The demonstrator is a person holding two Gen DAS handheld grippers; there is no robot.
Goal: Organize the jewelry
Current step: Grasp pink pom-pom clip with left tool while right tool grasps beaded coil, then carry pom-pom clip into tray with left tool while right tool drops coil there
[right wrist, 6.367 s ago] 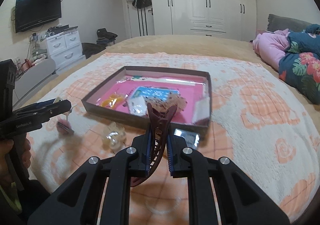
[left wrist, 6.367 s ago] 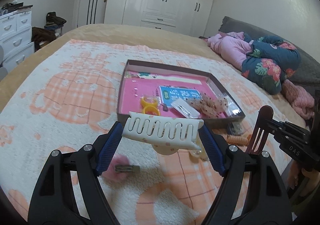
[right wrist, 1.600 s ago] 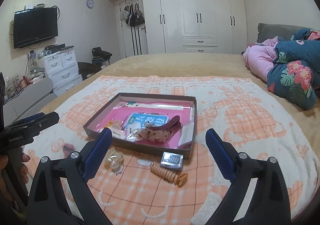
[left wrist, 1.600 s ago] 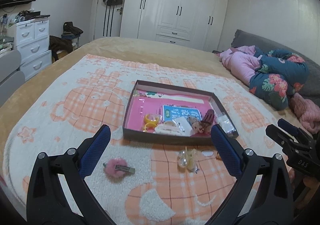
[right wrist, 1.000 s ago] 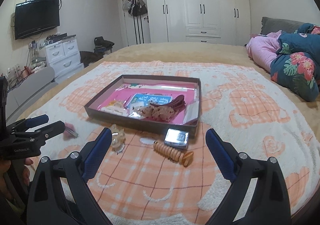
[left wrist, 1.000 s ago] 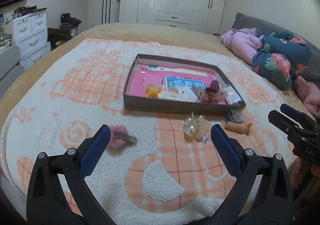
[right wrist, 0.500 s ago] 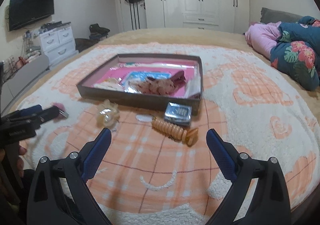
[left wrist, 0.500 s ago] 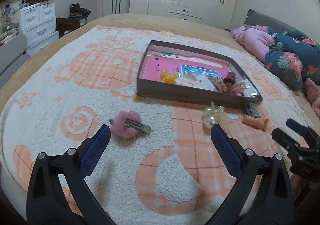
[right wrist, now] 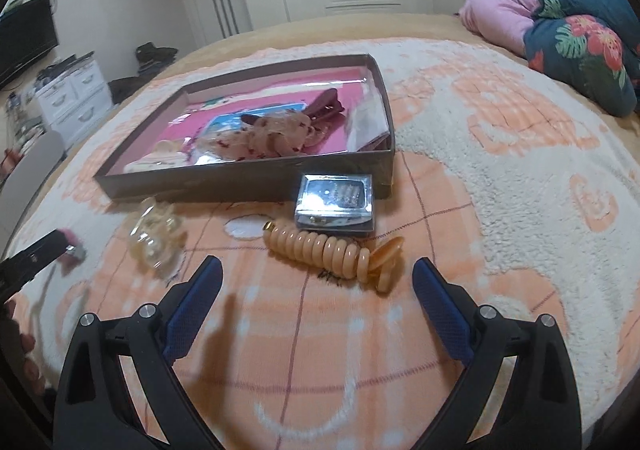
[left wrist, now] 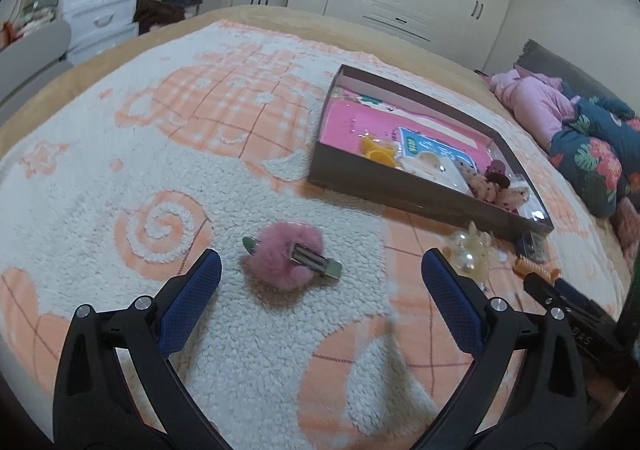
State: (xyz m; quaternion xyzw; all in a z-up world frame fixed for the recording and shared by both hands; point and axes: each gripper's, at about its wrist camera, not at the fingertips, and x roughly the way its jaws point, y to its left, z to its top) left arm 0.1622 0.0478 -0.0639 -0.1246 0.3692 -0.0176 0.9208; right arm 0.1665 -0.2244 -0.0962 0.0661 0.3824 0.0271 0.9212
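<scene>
- The left hand-held gripper [left wrist: 320, 282] was spread wide with nothing in it, sitting low over the bed blanket [left wrist: 120, 178] and tipped down, with the pink pom-pom clip [left wrist: 290, 260] just ahead of its blue fingers [left wrist: 190, 302], roughly centred in the gap.
- Risk there, probably: the pom-pom was all fluff and the metal clip bar [left wrist: 316, 261] lay on top at an angle, so a squeeze could've grabbed only fur or snagged the shaggy blanket pile, and the clip would slide out on the lift.
- Further right sat the pearly clear hair claw [right wrist: 156, 242], just in front of the box's near wall, between the two grippers. Either one reaching for it could've bumped the other, since the left one's tip was already showing at the edge of the right wrist view.
- The box [right wrist: 240, 186] already held several pieces, so anything dropped in carelessly might've landed on the pile and rolled.
- The right hand-held gripper [right wrist: 316, 286] was also wide apart and empty, angled down at the peach spiral hair tie [right wrist: 332, 250], which lay touching the small clear case [right wrist: 336, 206] right by the box's wall.
- That spiral looked springy and round, so an off-centre pinch could've squirted it sideways or dragged the case along.
</scene>
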